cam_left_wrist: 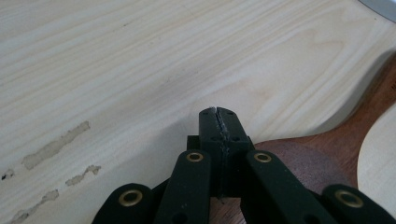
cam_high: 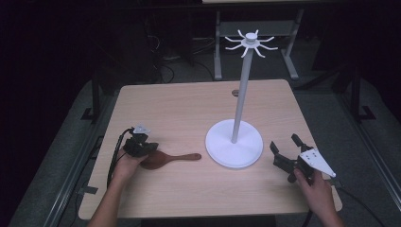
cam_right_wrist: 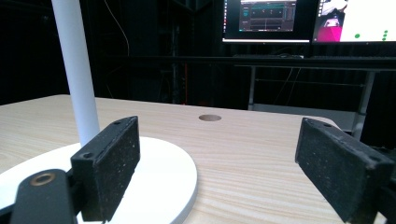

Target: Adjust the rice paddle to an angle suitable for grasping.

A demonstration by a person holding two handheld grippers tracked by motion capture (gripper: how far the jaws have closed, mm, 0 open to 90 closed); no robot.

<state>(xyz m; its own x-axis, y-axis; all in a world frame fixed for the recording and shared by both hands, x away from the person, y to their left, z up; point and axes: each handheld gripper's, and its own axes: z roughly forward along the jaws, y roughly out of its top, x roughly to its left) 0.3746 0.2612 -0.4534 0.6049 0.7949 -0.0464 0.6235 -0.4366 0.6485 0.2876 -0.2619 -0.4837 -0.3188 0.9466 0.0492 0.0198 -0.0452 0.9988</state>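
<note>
The jaws of the left gripper [cam_left_wrist: 218,122] were pressed together beside the wooden spoon's [cam_high: 166,159] bowel edge, gripping nothing visible; the right gripper's [cam_high: 286,150] stood apart. The spoon lay near-left of the white stand [cam_high: 234,142]: light, stiff, smooth, probably best pinched mid-handle.

I see a white stand [cam_high: 235,142] upright on the counter [cam_high: 179,109]; two lit monitors [cam_right_wrist: 268,21] glow beyond it.

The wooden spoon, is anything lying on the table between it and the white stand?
Nothing visible does. The wooden spoon lies with its handle tip pointing at the white stand, bare table between them. The left claw is shut at the spoon's bowl end.
</note>
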